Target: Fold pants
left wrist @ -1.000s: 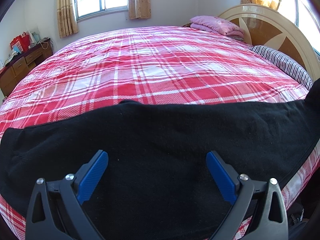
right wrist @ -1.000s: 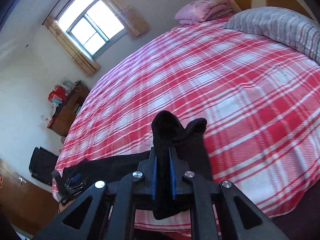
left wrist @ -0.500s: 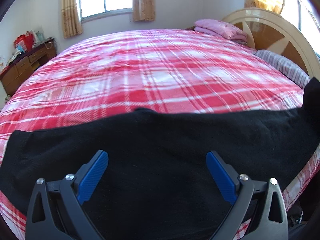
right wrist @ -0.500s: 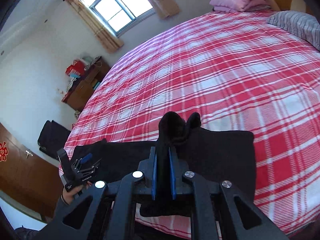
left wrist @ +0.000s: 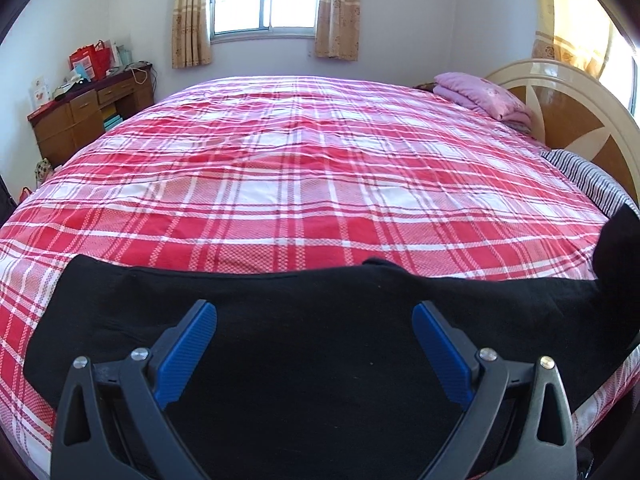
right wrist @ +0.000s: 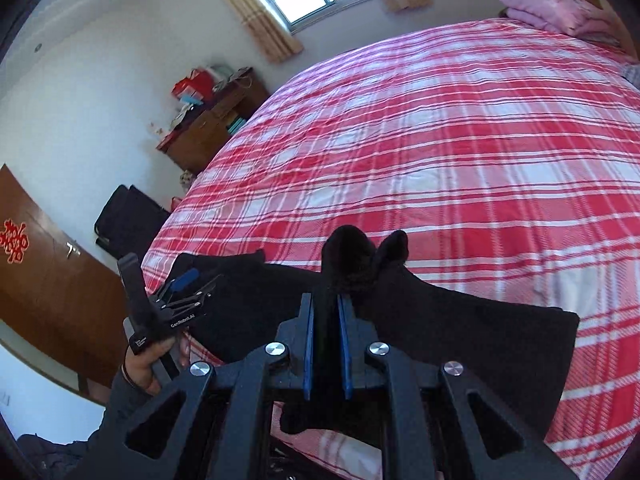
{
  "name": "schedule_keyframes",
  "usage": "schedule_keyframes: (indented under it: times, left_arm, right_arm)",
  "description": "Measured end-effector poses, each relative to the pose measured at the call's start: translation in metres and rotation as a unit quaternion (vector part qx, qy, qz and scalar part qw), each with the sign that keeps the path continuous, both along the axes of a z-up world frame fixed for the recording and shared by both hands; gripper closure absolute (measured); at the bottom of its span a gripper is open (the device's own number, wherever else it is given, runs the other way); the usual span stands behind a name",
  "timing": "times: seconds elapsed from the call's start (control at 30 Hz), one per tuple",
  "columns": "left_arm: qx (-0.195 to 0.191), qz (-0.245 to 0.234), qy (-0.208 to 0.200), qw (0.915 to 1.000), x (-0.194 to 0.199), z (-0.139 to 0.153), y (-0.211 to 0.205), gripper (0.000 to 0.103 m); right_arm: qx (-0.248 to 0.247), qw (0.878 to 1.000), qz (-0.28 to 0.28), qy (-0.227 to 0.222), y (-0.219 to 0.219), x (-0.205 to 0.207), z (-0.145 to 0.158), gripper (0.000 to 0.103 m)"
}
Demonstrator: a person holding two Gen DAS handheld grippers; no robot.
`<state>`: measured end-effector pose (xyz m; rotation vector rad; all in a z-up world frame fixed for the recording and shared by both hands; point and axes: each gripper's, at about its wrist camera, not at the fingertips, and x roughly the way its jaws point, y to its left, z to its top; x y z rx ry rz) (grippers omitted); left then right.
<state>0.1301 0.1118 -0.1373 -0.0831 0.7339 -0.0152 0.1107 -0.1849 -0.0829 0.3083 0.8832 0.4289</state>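
Note:
Black pants (left wrist: 312, 320) lie spread along the near edge of the bed with the red plaid cover (left wrist: 312, 168). My left gripper (left wrist: 314, 312) is open and empty, hovering over the middle of the pants. My right gripper (right wrist: 325, 304) is shut on a bunched end of the pants (right wrist: 460, 332) and holds it raised above the bed; that raised end shows at the right edge of the left wrist view (left wrist: 618, 248). The left gripper (right wrist: 184, 288) also shows in the right wrist view, held in a hand at the left.
A pink folded blanket (left wrist: 484, 96) and a striped pillow (left wrist: 588, 176) lie by the headboard (left wrist: 576, 120) at the right. A wooden desk (left wrist: 88, 116) with clutter stands at the far left. A dark bag (right wrist: 128, 220) and a wooden door (right wrist: 44, 276) are left of the bed.
My right gripper has carried the pinched pants end leftward toward the left gripper, and the view has swung left. The left gripper has lifted and pulled back a little, staying open.

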Motion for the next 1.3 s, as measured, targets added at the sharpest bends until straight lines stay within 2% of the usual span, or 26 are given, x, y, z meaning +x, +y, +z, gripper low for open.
schedule_keyframes:
  times: [0.23,0.3,0.37,0.43,0.47,0.53,0.57,0.7,0.8,0.87,0.93,1.0,1.1,1.17,1.2,1.3]
  left_arm:
    - [0.0,-0.029,0.006,0.9996,-0.003,-0.005,-0.018,0.002]
    - [-0.002,-0.039,0.008,0.9992,-0.005,-0.006,-0.024,0.002]
    - [-0.003,-0.047,0.009,0.9988,-0.006,-0.007,-0.03,0.002]
    - [-0.008,-0.056,0.012,0.9983,-0.007,-0.008,-0.035,0.002]
    - [-0.011,-0.061,0.013,0.998,-0.008,-0.008,-0.038,0.002]
    - [-0.016,-0.072,0.014,0.9972,-0.009,-0.008,-0.042,0.002]
    - [-0.02,-0.078,0.015,0.9967,-0.01,-0.008,-0.045,0.002]
    - [-0.046,-0.11,0.02,0.9927,-0.014,-0.008,-0.06,0.002]
    - [-0.078,-0.147,0.037,0.9854,-0.015,-0.01,-0.075,0.005]
    - [-0.092,-0.178,0.05,0.9785,-0.014,-0.012,-0.09,0.013]
    - [-0.103,-0.2,0.068,0.9719,-0.012,-0.014,-0.102,0.027]
    - [-0.116,-0.219,0.085,0.9651,-0.005,-0.016,-0.114,0.032]
    - [-0.11,-0.21,0.099,0.9665,0.008,-0.02,-0.125,0.034]
    - [-0.102,-0.21,0.099,0.9674,0.014,-0.018,-0.13,0.069]
    - [-0.109,-0.213,0.107,0.965,0.017,-0.018,-0.131,0.09]
    - [-0.121,-0.207,0.09,0.9666,0.014,-0.008,-0.125,0.091]
  right_arm:
    - [-0.039,0.997,0.053,0.029,0.064,0.02,-0.037,0.092]
    - [-0.049,0.996,0.066,0.044,0.077,0.027,-0.054,0.092]
    - [-0.062,0.991,0.101,0.067,0.092,0.033,-0.073,0.091]
    - [-0.075,0.988,0.105,0.086,0.098,0.036,-0.087,0.09]
    - [-0.068,0.988,0.107,0.091,0.097,0.036,-0.089,0.086]
    - [-0.038,0.989,0.109,0.09,0.088,0.035,-0.084,0.063]
    - [-0.024,0.991,0.101,0.084,0.079,0.033,-0.078,0.047]
    - [0.004,0.996,0.068,0.053,0.039,0.017,-0.051,0.045]
    - [-0.009,0.999,0.023,0.037,0.007,0.003,-0.04,0.045]
    - [-0.016,0.999,-0.008,0.035,-0.016,-0.006,-0.041,0.045]
    - [-0.02,0.999,-0.033,0.039,-0.034,-0.009,-0.048,0.045]
    - [-0.018,0.997,-0.057,0.045,-0.052,-0.012,-0.057,0.045]
    - [0.005,0.995,-0.08,0.056,-0.074,-0.011,-0.068,0.045]
    - [0.013,0.995,-0.087,0.05,-0.082,-0.01,-0.065,0.045]
    - [0.014,0.995,-0.091,0.045,-0.084,-0.011,-0.063,0.045]
    - [0.017,0.995,-0.096,0.03,-0.089,-0.014,-0.058,0.045]
